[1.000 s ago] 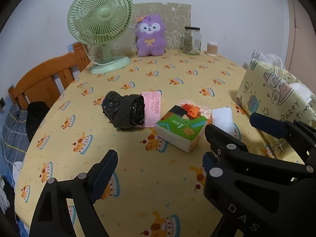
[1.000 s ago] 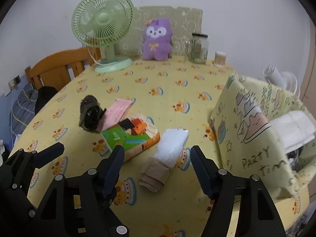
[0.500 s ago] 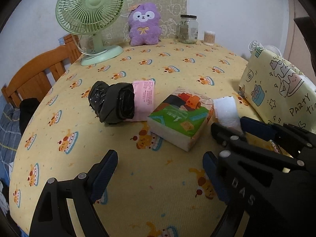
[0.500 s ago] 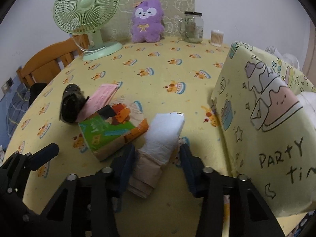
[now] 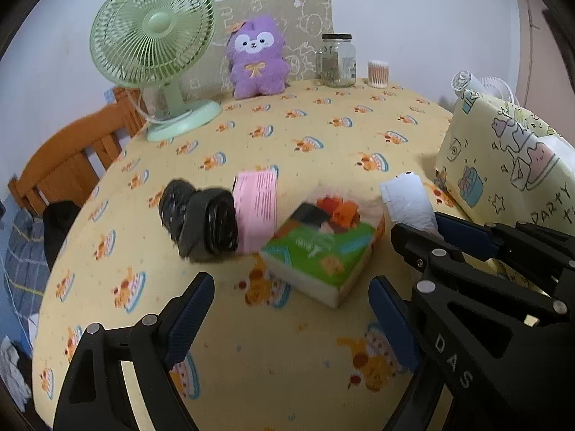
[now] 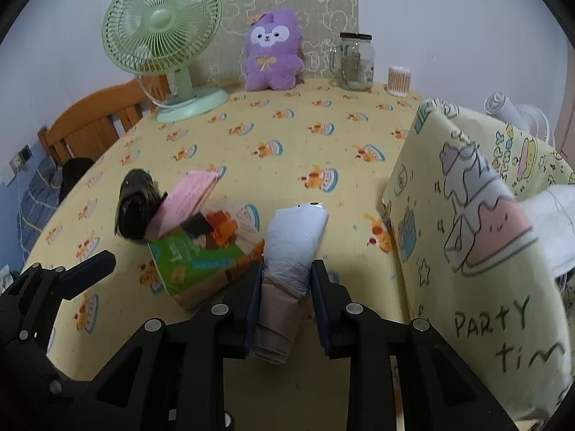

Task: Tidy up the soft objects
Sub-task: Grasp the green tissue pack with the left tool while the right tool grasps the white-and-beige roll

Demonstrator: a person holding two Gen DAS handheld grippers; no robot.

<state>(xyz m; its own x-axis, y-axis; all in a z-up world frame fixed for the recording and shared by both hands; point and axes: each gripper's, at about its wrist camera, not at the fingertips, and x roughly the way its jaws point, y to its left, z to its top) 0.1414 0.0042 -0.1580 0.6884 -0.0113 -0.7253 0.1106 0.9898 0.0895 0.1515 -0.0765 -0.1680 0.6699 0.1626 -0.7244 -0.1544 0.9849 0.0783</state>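
We see the right tongs [image 6: 285,289] low centre of the right wrist frame, jaws closing around a white and tan roll [image 6: 293,251] that lies on the tabletop [image 6: 287,151]; the left pad looks to be touching the tan end, and the right pad is close beside the roll, contact unclear. In the left wrist frame the same roll [image 5: 408,203] sits at right of centre with the right tongs [image 5: 426,235] arms reaching in from the right edge. The left tongs [image 5: 291,305] are at the bottom of the left wrist frame, jaws wide apart, nothing between them, above bare tabletop. Just ahead of them, centre frame, is a green tissue pack [image 5: 323,255], tilted. Left of it a pink pack [image 5: 257,208] leans against a black roll [image 5: 199,221]; the pink pack touches both neighbours. In the right wrist frame the tissue pack [image 6: 201,255] is just left of the right tongs, touching the roll. A yellow bag [image 6: 481,251] with "PARTY" lettering fills the right side, near the roll but apart, white cloth [image 6: 553,226] showing in it. At the top: green fan [image 5: 154,39] upper left, purple plush [image 5: 257,57] top centre, jar [image 5: 336,61] and swab cup [image 5: 378,73] to its right. A wooden chair [image 5: 72,158] shows at left edge.
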